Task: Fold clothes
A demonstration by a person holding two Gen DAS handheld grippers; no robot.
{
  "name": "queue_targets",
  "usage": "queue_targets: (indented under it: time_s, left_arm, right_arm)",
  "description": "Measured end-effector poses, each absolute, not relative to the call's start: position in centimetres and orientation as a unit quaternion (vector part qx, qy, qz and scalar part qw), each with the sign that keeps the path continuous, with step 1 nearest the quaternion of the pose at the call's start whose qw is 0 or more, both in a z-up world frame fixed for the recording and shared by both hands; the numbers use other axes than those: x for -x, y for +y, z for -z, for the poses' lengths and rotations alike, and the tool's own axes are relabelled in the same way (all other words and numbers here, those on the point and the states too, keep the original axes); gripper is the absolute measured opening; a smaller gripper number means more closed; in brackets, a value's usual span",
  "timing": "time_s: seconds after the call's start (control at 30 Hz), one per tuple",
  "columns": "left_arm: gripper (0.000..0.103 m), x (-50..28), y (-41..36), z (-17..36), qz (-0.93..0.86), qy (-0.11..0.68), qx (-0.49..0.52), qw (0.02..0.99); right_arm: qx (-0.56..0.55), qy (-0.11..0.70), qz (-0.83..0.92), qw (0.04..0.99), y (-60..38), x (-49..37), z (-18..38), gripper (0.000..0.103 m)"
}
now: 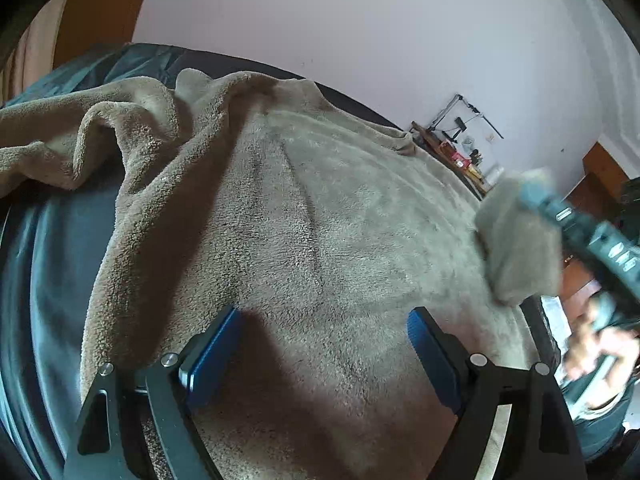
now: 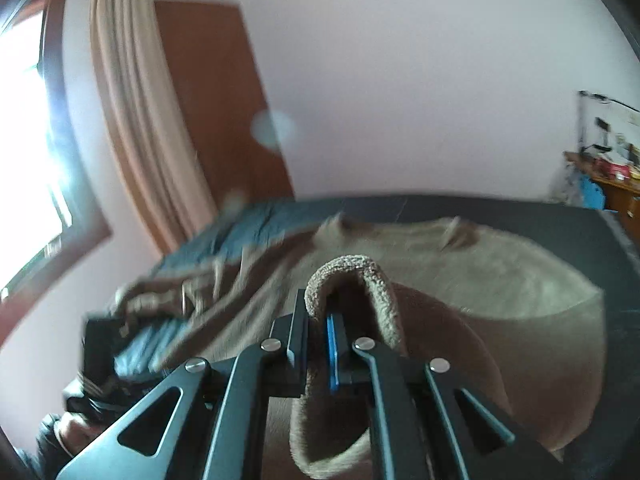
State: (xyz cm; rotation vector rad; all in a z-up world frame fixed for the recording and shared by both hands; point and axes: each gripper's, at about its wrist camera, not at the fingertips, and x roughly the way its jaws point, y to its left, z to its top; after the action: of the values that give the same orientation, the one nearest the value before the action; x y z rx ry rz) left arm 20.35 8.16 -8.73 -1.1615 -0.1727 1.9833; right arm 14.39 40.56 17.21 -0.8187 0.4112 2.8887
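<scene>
A beige fleece garment (image 1: pixel 320 208) lies spread on a dark bed (image 1: pixel 52 264), bunched into folds at the far left. My left gripper (image 1: pixel 324 340) is open just above the near part of the fleece, holding nothing. My right gripper (image 2: pixel 326 312) is shut on a fold of the fleece garment (image 2: pixel 352 276) and holds it lifted above the rest of the cloth (image 2: pixel 500 292). In the left wrist view the right gripper (image 1: pixel 532 200) shows blurred at the right with the lifted fleece edge (image 1: pixel 516 248) hanging from it.
The bed has a dark cover with teal bedding (image 2: pixel 240 232) at the far side. A cluttered wooden desk (image 1: pixel 460 160) stands against the wall at the right. A window (image 2: pixel 24 160), curtain (image 2: pixel 132 100) and brown door (image 2: pixel 224 100) are at the left.
</scene>
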Motion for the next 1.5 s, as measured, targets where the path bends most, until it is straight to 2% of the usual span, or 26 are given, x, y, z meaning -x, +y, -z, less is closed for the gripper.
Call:
queue_targets:
  time_s: [0.03,0.1,0.17,0.2,0.37,0.43,0.57,0.83,0.97,1.4,1.47,1.5]
  left_arm:
    - [0.087,-20.3,8.2,8.7,-0.786,-0.069,0.461,0.407]
    - [0.087,-20.3,8.2,8.7,-0.785,-0.070,0.461,0.407]
    - [0.087,-20.4,8.3,8.8,-0.784,-0.071,0.462,0.408]
    - [0.087,-20.4,8.3,8.8,-0.784,-0.071,0.462,0.409]
    - [0.087,-20.4,8.5,8.6,-0.782,-0.074,0.464,0.411]
    - [0.087,-20.5,8.7,8.4,-0.778,-0.078,0.466,0.414]
    - [0.087,-20.5,9.8,7.3,-0.765,-0.102,0.467,0.431]
    - [0.087,-20.2,15.0,6.1,-0.698,-0.159,0.500,0.488]
    - [0.087,-19.9,17.3,6.3,-0.652,-0.207,0.520,0.511]
    - [0.087,-19.3,21.4,9.0,-0.651,-0.210,0.556,0.473]
    - [0.078,-19.0,21.8,9.4,-0.644,-0.214,0.562,0.473]
    - [0.066,-18.9,22.1,9.6,-0.642,-0.215,0.566,0.471]
  right_arm:
    - [0.289,0.135,-0.946,0.054,40.3,-13.7,-16.1,0.012]
    - [0.325,0.131,-0.936,0.031,40.0,-13.2,-14.1,0.032]
    - [0.360,0.122,-0.925,-0.010,39.6,-13.2,-12.4,0.078]
    - [0.374,0.125,-0.918,-0.034,39.1,-13.4,-11.8,0.084]
    - [0.375,0.128,-0.905,-0.157,36.8,-17.1,-12.1,0.084]
    - [0.365,0.122,-0.907,-0.173,36.3,-18.7,-12.6,0.084]
    - [0.354,0.105,-0.922,-0.118,37.5,-21.3,-12.2,0.084]
    - [0.344,0.183,-0.919,-0.056,41.9,-24.5,-10.1,0.084]
    - [0.332,0.184,-0.924,-0.053,42.5,-25.7,-9.7,0.084]
    - [0.306,0.196,-0.930,-0.053,44.9,-28.5,-8.9,0.084]
    - [0.302,0.202,-0.930,-0.051,45.3,-28.9,-8.9,0.084]
    - [0.300,0.204,-0.931,-0.050,45.5,-29.1,-8.9,0.084]
